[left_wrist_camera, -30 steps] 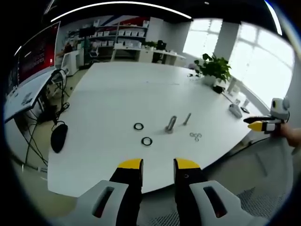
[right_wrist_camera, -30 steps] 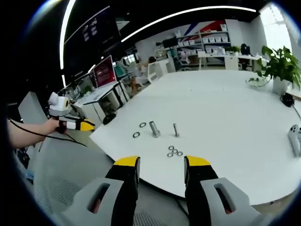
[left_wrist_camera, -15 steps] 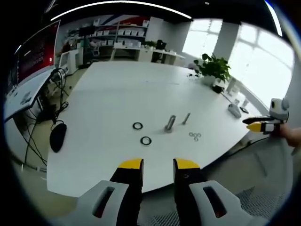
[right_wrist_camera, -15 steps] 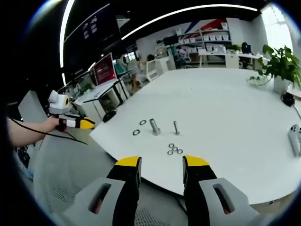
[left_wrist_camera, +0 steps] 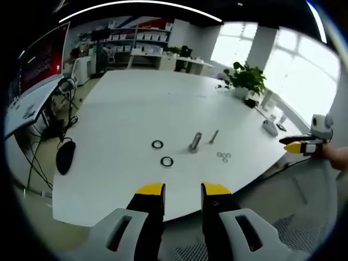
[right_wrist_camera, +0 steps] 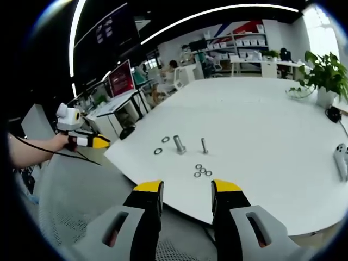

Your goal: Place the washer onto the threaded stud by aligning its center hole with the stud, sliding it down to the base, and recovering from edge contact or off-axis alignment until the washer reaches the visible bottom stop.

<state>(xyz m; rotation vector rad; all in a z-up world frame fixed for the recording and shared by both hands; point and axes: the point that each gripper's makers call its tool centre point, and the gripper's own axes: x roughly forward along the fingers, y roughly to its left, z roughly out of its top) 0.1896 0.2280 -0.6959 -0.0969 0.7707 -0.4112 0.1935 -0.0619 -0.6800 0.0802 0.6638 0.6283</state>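
While both tools hang off the near edge of the white table point(right_wrist_camera: 261, 109), nothing on it is being touched. Left gripper point(left_wrist_camera: 182, 190): jaws parted by a narrow gap, nothing between them. Right gripper point(right_wrist_camera: 187, 187): jaws parted somewhat wider, also empty.

Landmark is the large threaded stud point(right_wrist_camera: 179, 145), standing upright on its head near the table's front edge; in the left gripper view it reads as a tilted grey post point(left_wrist_camera: 194, 142). A thinner bolt point(right_wrist_camera: 204, 145) stands just beside the stud, on its far side from the left gripper. Two dark rings point(left_wrist_camera: 162, 153) lie flat on the stud's other side, apart from each other and from it. A cluster of small washers point(right_wrist_camera: 202, 172) lies near the stud, towards the right gripper. Judgement: parts are spread flat and separated so each can be picked singly, and the stud is upright so a washer can drop along its axis.

Which piece counts as the task's washer cannot be told; none is on the stud. Task looks unstarted.

Risk ahead: flat thin parts are hard to lift cleanly.
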